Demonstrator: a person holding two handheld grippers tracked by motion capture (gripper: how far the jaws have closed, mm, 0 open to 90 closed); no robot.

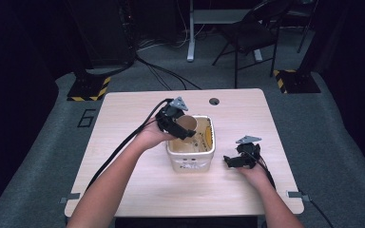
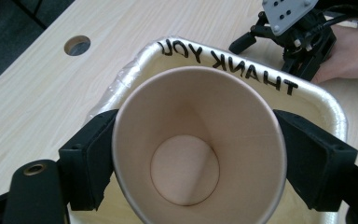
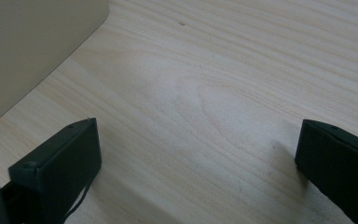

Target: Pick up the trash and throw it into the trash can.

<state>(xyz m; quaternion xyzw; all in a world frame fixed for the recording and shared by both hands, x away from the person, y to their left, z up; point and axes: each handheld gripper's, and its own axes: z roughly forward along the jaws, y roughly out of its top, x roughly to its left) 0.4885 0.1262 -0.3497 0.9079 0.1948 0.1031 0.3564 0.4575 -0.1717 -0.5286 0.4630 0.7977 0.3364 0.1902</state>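
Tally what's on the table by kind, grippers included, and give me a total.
Paper cup: 1
White bin with plastic liner: 1
Grippers: 2, the left gripper clamped on the cup over the bin, the right gripper open beside it
Total: 4

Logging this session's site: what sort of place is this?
Probably a lab recording bay: a lone wooden table on grey carpet, hazard-striped stand bases, floor cables, and a folding chair in the dark behind.

My left gripper [image 1: 183, 127] held a paper cup [image 1: 188, 123] over the white bin [image 1: 192, 156] at the table's [image 1: 123, 142] middle; my right gripper [image 1: 229, 160] rested near the bin's right side.
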